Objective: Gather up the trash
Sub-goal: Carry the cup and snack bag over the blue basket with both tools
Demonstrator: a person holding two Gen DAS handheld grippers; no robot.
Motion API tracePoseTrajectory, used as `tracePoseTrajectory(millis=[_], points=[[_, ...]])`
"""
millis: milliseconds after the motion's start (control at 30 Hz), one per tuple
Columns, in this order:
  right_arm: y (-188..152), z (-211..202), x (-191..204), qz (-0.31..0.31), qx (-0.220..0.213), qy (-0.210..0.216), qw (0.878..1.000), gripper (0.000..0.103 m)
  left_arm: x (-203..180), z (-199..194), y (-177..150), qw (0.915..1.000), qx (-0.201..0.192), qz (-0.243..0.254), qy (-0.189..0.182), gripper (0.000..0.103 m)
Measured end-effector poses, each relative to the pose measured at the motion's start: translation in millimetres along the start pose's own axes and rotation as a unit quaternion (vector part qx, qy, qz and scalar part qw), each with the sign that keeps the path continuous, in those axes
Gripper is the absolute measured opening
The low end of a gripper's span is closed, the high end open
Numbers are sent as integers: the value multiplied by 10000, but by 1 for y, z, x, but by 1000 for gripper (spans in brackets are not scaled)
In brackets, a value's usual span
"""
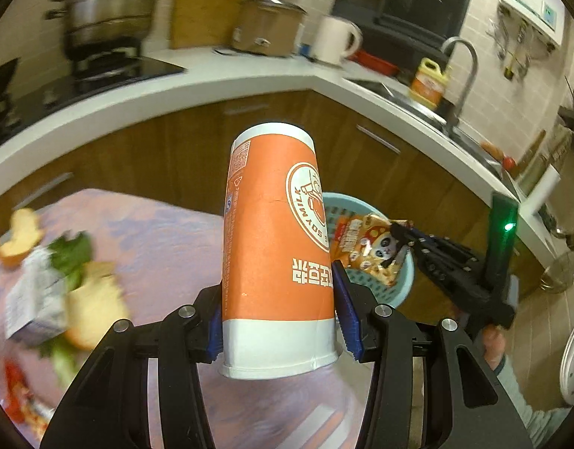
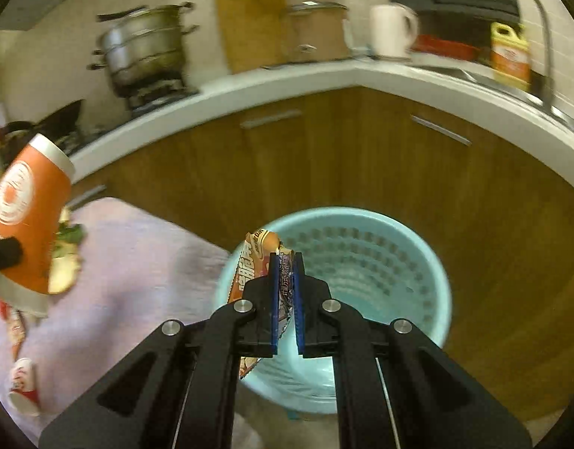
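Observation:
My left gripper point(image 1: 279, 292) is shut on a tall orange soy-milk paper cup point(image 1: 275, 232), its rim toward the camera, held above the pink-clothed table point(image 1: 155, 239). In the right wrist view the same cup point(image 2: 24, 217) hangs at the far left. My right gripper point(image 2: 285, 262) is shut on a crumpled orange snack wrapper point(image 2: 255, 258), just over the near rim of a light-blue perforated basket point(image 2: 399, 247). From the left wrist view, the right gripper point(image 1: 403, 237) and the wrapper point(image 1: 365, 247) sit above the basket point(image 1: 399, 288).
Bread pieces point(image 1: 96, 307), greens point(image 1: 71, 254), a milk carton point(image 1: 36, 299), red wrappers point(image 1: 19, 393) and a small red-white cup point(image 2: 23, 385) lie on the table. Brown cabinets point(image 2: 361, 157) and a white counter point(image 2: 324, 78) with stove, steamer pot point(image 2: 144, 52) and sink curve behind the basket.

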State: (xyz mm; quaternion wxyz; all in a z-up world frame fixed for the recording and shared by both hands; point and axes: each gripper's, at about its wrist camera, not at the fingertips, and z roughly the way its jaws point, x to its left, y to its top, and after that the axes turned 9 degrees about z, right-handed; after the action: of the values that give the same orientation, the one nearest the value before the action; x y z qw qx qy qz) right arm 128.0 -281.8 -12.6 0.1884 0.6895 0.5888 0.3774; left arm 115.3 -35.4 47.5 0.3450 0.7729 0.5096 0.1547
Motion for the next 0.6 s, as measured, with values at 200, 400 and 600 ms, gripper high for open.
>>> tracePoseTrajectory(millis=[200,400,600], points=[[-12,29,-25,179,262,-517,9982,5,-27,58,12,9987,430,141,-248,46],[-18,48,-37,365,477,-804,9950,5,-36,105,14,9969,669,-69,-407,46],[-24,58,-50,493,670,-890,9925,6,-45,139,10,9953,877,-130,-386,50]])
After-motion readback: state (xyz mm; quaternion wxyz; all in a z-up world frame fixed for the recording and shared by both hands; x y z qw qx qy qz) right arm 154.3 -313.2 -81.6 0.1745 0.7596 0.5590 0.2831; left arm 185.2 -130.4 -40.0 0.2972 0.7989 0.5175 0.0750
